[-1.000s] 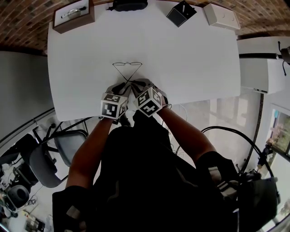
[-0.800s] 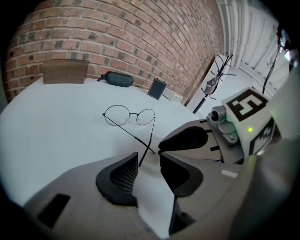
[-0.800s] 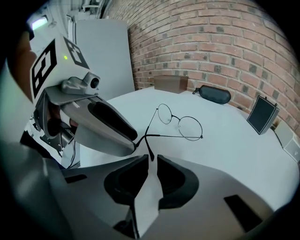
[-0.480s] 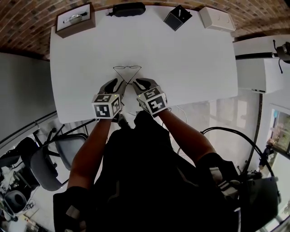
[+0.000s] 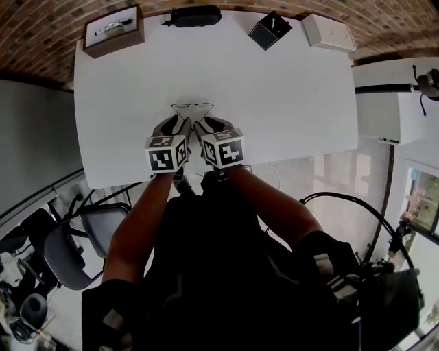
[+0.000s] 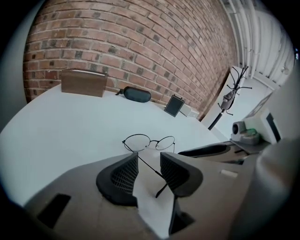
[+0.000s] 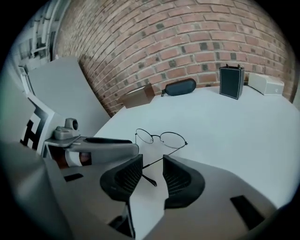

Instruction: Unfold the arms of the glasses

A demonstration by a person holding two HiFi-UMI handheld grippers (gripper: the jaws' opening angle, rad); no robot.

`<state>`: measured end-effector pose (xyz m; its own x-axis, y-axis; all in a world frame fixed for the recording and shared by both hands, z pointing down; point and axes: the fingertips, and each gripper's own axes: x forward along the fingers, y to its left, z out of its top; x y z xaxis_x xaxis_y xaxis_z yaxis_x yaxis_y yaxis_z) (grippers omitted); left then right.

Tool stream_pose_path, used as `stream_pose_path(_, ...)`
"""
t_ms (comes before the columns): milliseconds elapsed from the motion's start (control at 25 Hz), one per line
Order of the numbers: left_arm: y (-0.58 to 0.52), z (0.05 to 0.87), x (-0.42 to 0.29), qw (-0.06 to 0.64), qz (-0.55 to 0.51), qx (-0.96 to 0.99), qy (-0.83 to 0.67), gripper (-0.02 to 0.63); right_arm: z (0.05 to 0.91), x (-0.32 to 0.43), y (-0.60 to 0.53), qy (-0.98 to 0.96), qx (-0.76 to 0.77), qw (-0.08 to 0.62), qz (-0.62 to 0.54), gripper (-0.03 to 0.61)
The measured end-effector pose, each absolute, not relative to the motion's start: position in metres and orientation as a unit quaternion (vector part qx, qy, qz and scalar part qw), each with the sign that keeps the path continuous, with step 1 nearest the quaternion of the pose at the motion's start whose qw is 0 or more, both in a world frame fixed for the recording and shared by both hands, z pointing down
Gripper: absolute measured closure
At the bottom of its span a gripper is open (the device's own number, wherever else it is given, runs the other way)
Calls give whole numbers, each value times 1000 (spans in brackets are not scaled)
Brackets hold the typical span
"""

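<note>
Thin round wire glasses [image 5: 192, 108] lie on the white table [image 5: 288, 96], lenses away from me, both arms swung out toward me and converging. My left gripper [image 5: 175, 124] and right gripper [image 5: 209, 125] sit side by side just in front of them. In the left gripper view the glasses [image 6: 149, 142] send one arm between the jaws of the left gripper [image 6: 149, 161], which stand open and clear of it after opening wider. In the right gripper view the other arm of the glasses [image 7: 161, 137] runs between the right gripper [image 7: 152, 164], whose jaws have just been opening and do not press it.
Along the far edge stand a brown box [image 5: 113, 29], a black glasses case [image 5: 195, 14], a small black box [image 5: 269, 29] and a white box [image 5: 328, 31]. The table's near edge [image 5: 123, 179] is right behind the grippers. A chair [image 5: 89, 226] stands at lower left.
The two grippers have drawn close together again after standing apart, and the right one has rolled. Both have let go of the arms, which now lie loose between open jaws.
</note>
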<state>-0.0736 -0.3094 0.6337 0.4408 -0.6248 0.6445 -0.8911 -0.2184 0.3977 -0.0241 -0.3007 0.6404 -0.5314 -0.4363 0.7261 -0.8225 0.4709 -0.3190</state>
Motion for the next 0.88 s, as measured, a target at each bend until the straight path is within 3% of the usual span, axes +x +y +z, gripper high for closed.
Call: stream_pose_path(880, -300, 650, -94, 378, 215, 769, -468, 472, 644, 2, -311, -792, 398, 287, 362, 466)
